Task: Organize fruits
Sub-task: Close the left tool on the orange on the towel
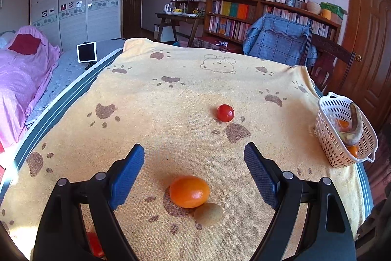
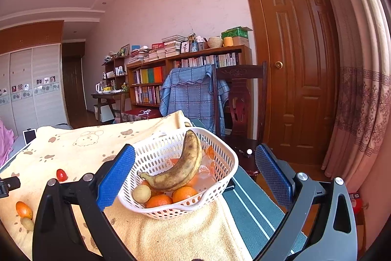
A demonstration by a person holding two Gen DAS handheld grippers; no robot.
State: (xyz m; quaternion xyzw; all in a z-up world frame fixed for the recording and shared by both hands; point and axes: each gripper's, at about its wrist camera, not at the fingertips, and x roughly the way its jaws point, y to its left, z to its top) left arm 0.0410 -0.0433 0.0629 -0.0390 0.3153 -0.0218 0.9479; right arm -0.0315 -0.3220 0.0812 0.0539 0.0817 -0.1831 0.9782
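An orange citrus fruit (image 1: 189, 191) lies on the yellow paw-print towel (image 1: 171, 99), with a small tan round fruit (image 1: 208, 214) touching its near right side. My left gripper (image 1: 194, 154) hangs open above and just beyond them, nothing between its blue pads. Farther off sits a red tomato (image 1: 225, 112). A white perforated basket (image 2: 220, 158) at the table's right edge holds a spotted banana (image 2: 182, 169), oranges (image 2: 159, 201) and a tan fruit (image 2: 141, 193). My right gripper (image 2: 195, 158) is open, its fingers standing either side of the basket without touching it.
Another red fruit (image 1: 94, 245) shows partly under my left finger at the near edge. The towel ends at a striped blue mattress edge (image 2: 251, 207) by the basket. A chair with a blue blanket (image 1: 278, 40) stands behind the table, a tablet (image 1: 86, 52) at the far left.
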